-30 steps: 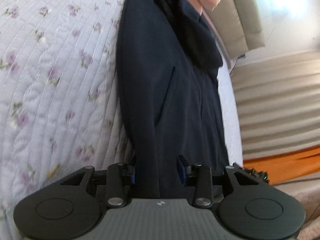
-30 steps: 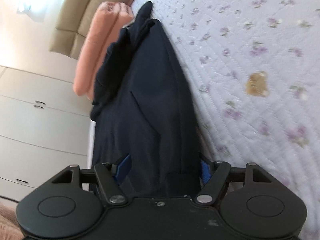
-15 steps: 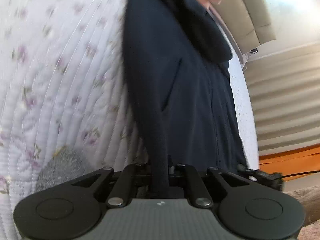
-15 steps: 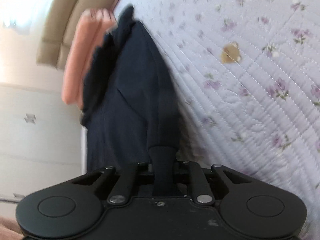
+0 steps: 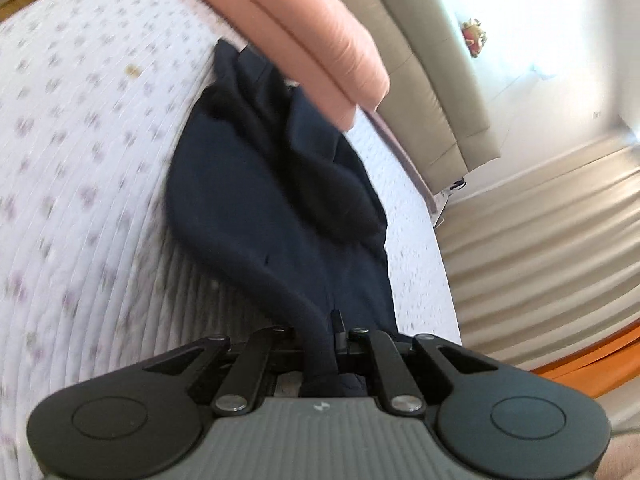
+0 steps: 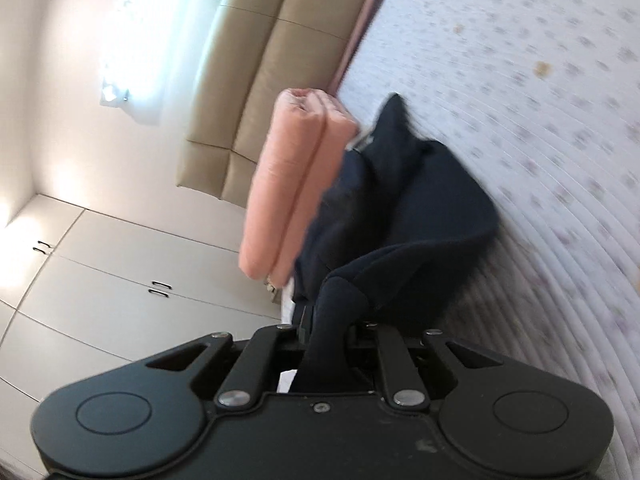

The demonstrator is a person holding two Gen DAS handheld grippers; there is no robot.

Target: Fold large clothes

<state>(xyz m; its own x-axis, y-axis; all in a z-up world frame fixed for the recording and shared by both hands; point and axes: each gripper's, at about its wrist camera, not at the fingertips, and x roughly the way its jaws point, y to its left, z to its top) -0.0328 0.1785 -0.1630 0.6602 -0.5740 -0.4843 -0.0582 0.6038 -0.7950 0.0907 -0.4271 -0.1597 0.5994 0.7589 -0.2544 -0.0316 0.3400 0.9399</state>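
Note:
A dark navy garment [image 5: 256,200] lies along the edge of a bed with a white floral quilt [image 5: 80,160]. My left gripper [image 5: 320,332] is shut on the garment's near hem, and the cloth rises off the quilt into the closed jaws. In the right wrist view the same navy garment [image 6: 420,216] bends up from the quilt [image 6: 540,140], its near end pinched in my right gripper [image 6: 328,328], which is shut on it. The far end of the garment still rests on the bed beside the pink pillows.
Two stacked pink pillows [image 5: 296,28] [image 6: 288,184] lie at the garment's far end, against a beige padded headboard [image 5: 432,80] [image 6: 260,80]. White cupboard doors [image 6: 100,280] stand beyond the bed's edge. A curtain [image 5: 540,240] hangs beside the bed, above an orange wooden floor [image 5: 592,364].
Both grippers closed on the garment's near edge, then rose, lifting that end off the quilt. The cloth now curves upward and more of the room shows.

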